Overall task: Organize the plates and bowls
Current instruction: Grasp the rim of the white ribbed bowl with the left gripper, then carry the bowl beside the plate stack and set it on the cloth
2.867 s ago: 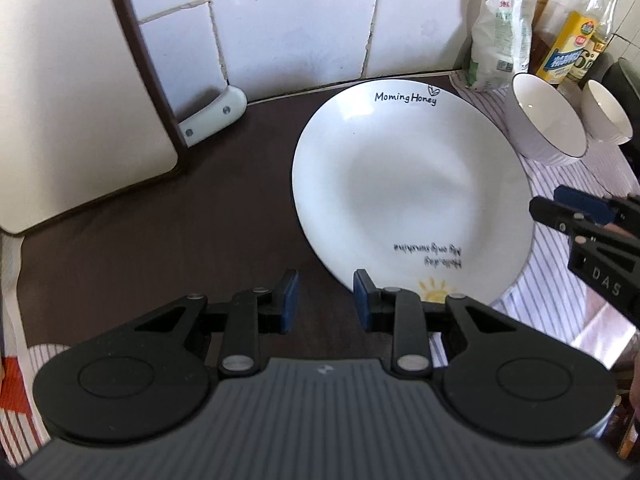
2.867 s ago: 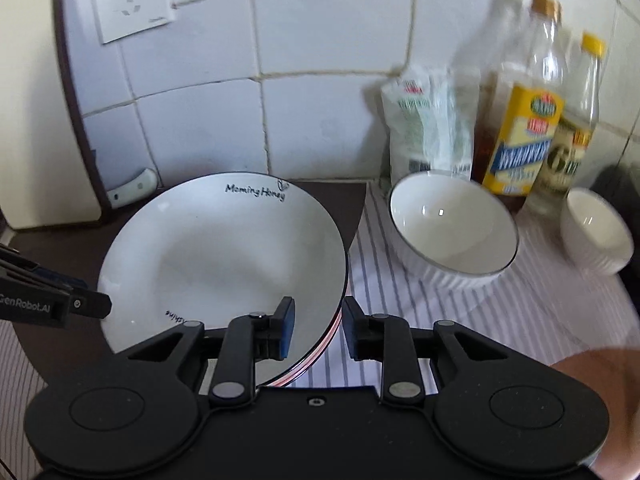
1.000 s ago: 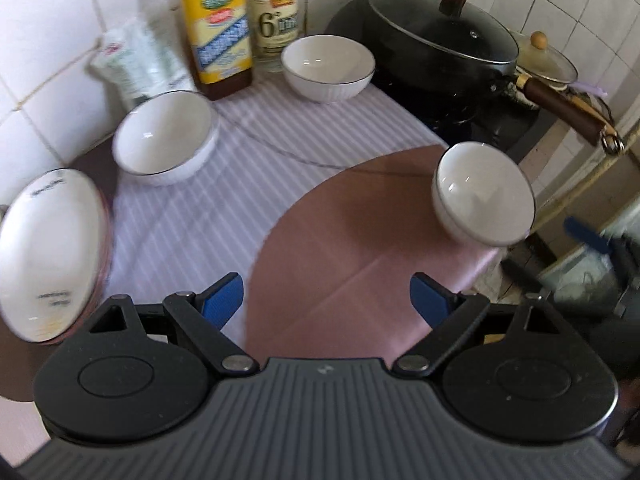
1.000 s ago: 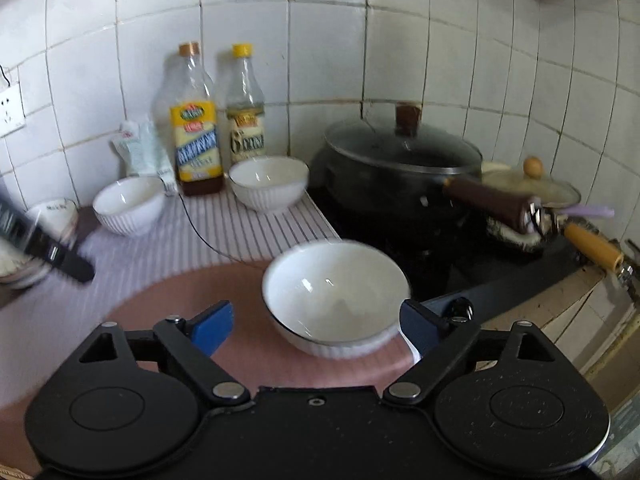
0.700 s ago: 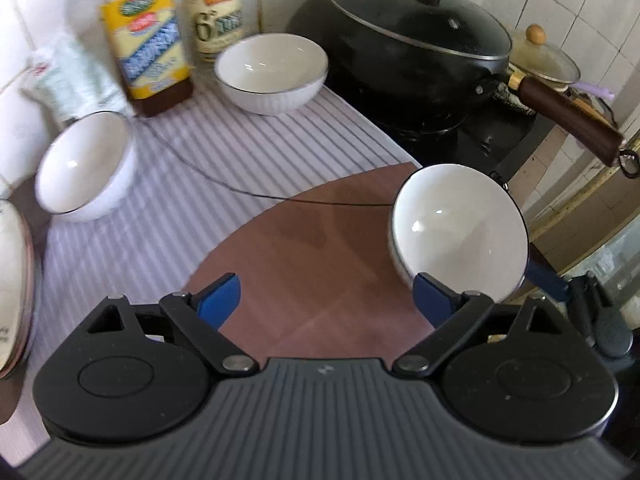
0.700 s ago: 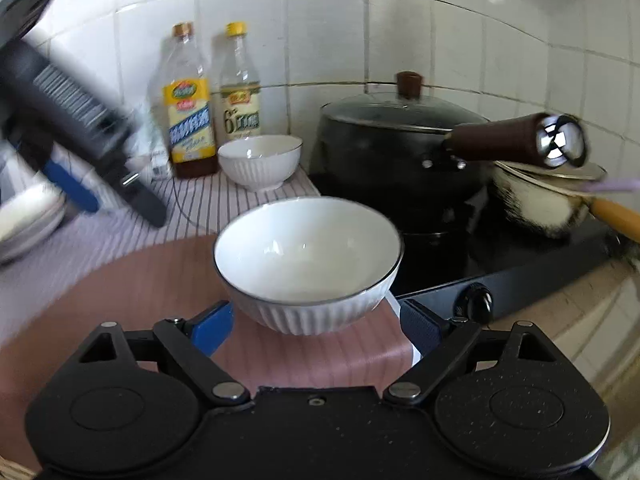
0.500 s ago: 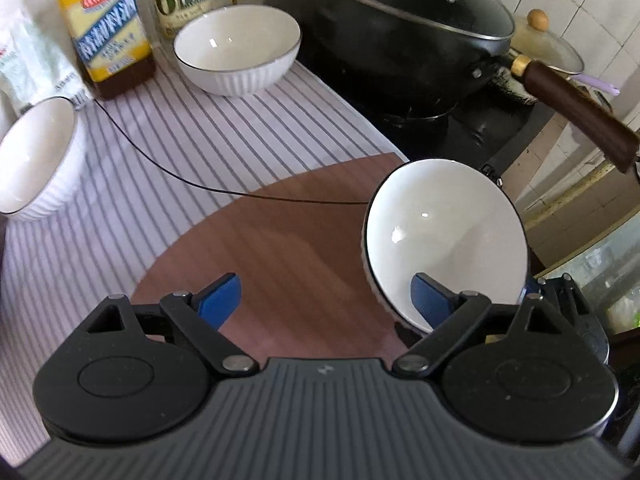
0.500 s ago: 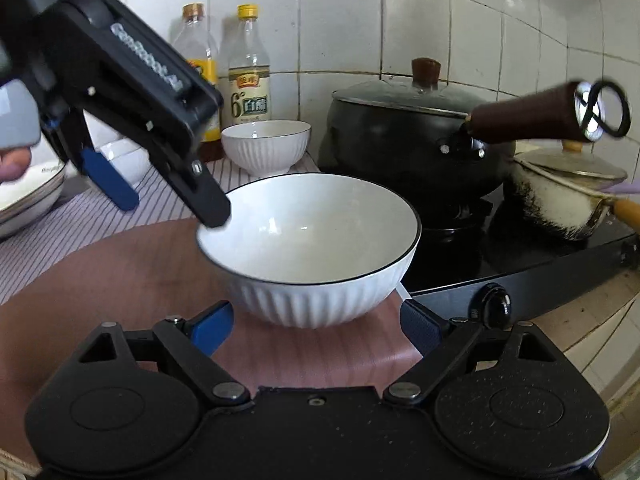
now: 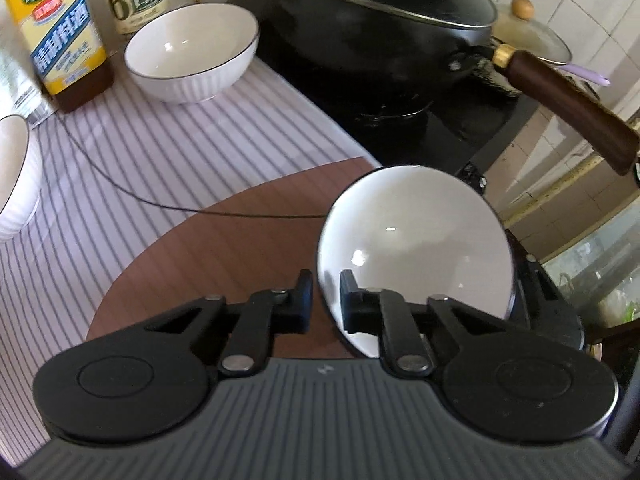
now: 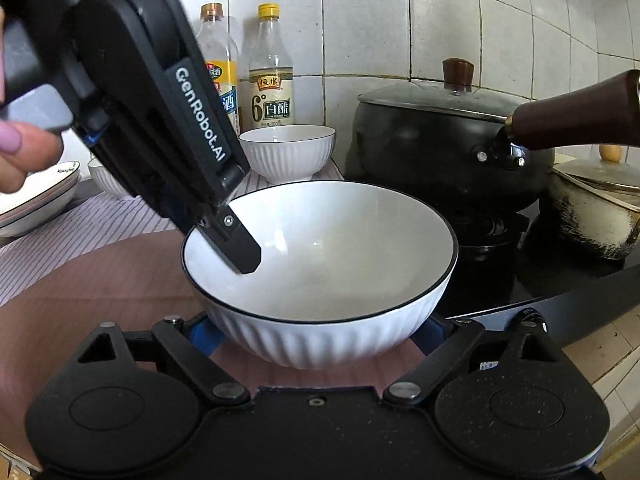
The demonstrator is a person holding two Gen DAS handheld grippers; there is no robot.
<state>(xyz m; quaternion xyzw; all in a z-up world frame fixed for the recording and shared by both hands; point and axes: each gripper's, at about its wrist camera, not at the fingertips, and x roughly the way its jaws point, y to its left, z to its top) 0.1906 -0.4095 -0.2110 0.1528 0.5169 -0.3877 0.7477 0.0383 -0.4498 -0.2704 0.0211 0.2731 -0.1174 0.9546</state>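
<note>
A white ribbed bowl with a dark rim (image 9: 420,240) (image 10: 340,248) stands on the brown mat (image 9: 200,248) at the counter's front, beside the stove. My left gripper (image 9: 326,300) (image 10: 224,240) comes down from the upper left; its jaws are closing, with the bowl's near-left rim between them. One finger (image 10: 240,248) is inside the bowl and the other is outside the wall. My right gripper (image 10: 316,336) is low and wide open, its blue pads (image 10: 200,336) on either side of the bowl's base.
A second bowl (image 9: 192,52) stands by two bottles (image 9: 60,36) at the back. A third bowl (image 9: 12,176) and stacked plates (image 10: 36,196) are at the left. A black lidded pot (image 10: 440,140) with a wooden handle (image 9: 568,108) sits just right of the bowl.
My left gripper swung right from the plates, came down on the front bowl and went from wide open to closed on its rim. The right gripper sank toward the bowl.
</note>
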